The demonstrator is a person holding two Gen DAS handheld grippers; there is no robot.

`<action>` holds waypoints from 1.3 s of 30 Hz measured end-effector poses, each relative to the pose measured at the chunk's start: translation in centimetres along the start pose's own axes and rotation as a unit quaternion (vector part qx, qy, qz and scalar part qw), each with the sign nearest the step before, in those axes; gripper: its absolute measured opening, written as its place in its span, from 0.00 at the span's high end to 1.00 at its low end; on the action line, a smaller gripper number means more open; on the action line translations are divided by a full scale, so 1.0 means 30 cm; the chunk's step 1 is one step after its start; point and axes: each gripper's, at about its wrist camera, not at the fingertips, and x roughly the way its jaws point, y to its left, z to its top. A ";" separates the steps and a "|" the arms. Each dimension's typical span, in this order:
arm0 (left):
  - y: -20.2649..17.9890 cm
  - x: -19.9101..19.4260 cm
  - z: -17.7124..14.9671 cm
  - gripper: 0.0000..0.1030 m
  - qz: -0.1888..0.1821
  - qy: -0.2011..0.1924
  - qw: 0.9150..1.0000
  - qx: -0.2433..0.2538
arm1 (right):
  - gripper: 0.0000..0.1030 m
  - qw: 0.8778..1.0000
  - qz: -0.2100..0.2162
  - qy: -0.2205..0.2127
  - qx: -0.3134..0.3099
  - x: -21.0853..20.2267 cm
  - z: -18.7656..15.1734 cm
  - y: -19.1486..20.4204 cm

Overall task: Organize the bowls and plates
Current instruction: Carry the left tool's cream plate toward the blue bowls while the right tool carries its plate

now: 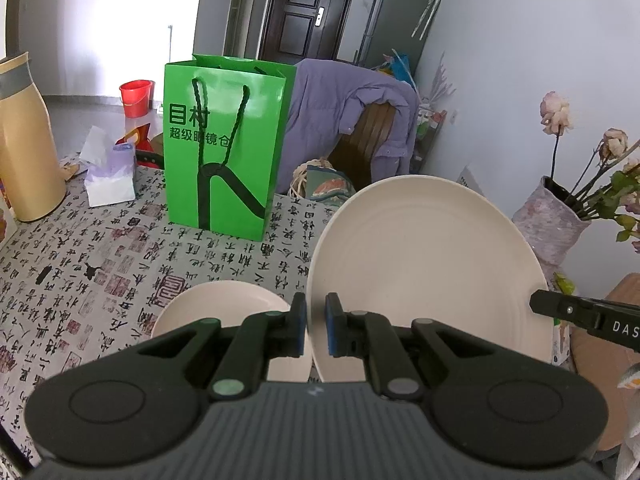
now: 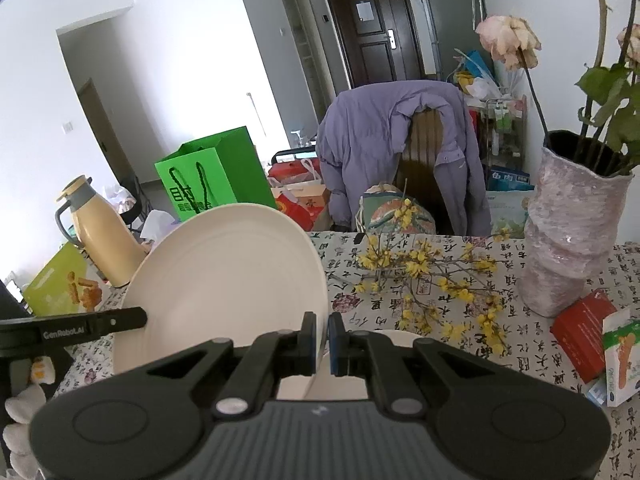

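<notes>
We saw a cream plate (image 1: 428, 264) with faint concentric rings, lifted off the calligraphy-print tablecloth and tilted up nearly on edge, its face turned toward us. Its rim at about seven o'clock was pinched in the left wrist view, and in the right wrist view the same plate (image 2: 224, 280) was pinched at about five o'clock. Below it, toward nine o'clock of the plate's lower edge, a cream bowl (image 1: 224, 304) sat upright on the cloth, partly hidden, apparently empty.
</notes>
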 end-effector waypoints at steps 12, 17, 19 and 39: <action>0.011 -0.062 -0.041 0.91 -0.002 -0.005 1.000 0.001 | 0.94 1.000 -0.002 -0.003 0.000 -0.057 -0.041 0.035; 0.019 -0.081 -0.055 0.91 -0.005 -0.003 1.000 -0.002 | 0.94 1.000 -0.004 -0.006 -0.001 -0.083 -0.057 0.049; 0.018 -0.094 -0.064 0.90 -0.004 -0.006 1.000 0.000 | 0.94 1.000 -0.002 -0.007 0.000 -0.095 -0.061 0.054; 0.025 -0.204 -0.140 0.91 -0.007 -0.015 1.000 -0.004 | 0.94 1.000 -0.005 -0.014 -0.002 -0.187 -0.132 0.102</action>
